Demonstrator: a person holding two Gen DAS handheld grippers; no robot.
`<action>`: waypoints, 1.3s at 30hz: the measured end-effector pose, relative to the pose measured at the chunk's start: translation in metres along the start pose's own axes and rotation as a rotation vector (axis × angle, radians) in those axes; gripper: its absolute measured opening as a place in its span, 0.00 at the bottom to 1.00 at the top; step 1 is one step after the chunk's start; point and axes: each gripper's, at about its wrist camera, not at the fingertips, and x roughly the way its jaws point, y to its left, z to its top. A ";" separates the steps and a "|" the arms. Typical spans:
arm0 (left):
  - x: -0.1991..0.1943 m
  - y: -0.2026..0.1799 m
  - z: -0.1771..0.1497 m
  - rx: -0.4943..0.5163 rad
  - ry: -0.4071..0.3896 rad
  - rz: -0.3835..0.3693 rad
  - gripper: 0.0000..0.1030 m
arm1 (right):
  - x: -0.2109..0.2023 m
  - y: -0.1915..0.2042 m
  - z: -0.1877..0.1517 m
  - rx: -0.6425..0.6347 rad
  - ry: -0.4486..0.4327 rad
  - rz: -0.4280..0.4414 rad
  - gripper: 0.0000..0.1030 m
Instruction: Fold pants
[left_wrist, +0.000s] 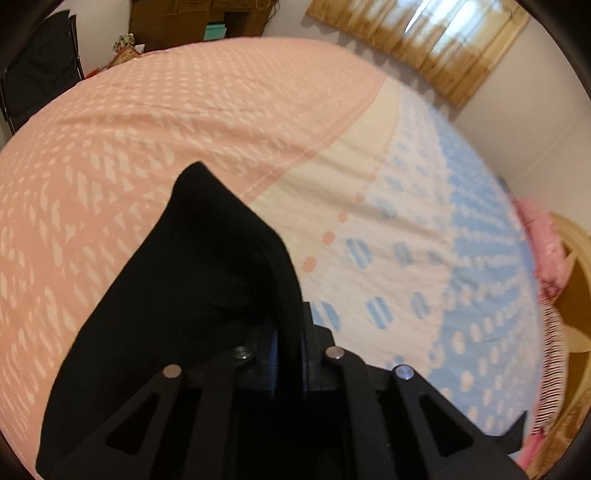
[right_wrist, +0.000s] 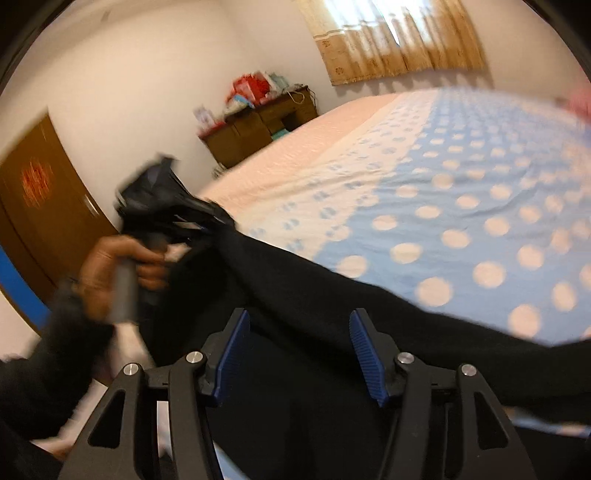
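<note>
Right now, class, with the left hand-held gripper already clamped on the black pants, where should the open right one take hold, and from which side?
The right hand-held gripper is best closed on the pants' upper edge just ahead of its blue pads, coming in from the near side. That edge runs as a raised band across the bedsheet from the left hand-held gripper, so the open jaws can probably straddle it.

bed (right_wrist: 461, 177): wide flat sheet, open ahead of both tongs
pants (right_wrist: 332, 314): black cloth draped over the near bed edge, under right tongs (right_wrist: 299, 354)
left hand (right_wrist: 110, 266): close beside pants, crowds left side
cabinet (right_wrist: 258, 125): against far wall, past bed
</note>
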 end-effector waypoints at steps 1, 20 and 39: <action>-0.009 0.002 -0.003 -0.005 -0.023 -0.022 0.09 | 0.003 0.003 0.000 -0.038 0.011 -0.005 0.57; -0.069 0.015 -0.011 -0.033 -0.115 -0.151 0.09 | 0.015 0.029 -0.015 -0.340 -0.003 -0.319 0.04; -0.104 0.076 -0.100 0.028 -0.198 -0.076 0.09 | -0.005 0.089 -0.104 -0.414 0.028 -0.311 0.04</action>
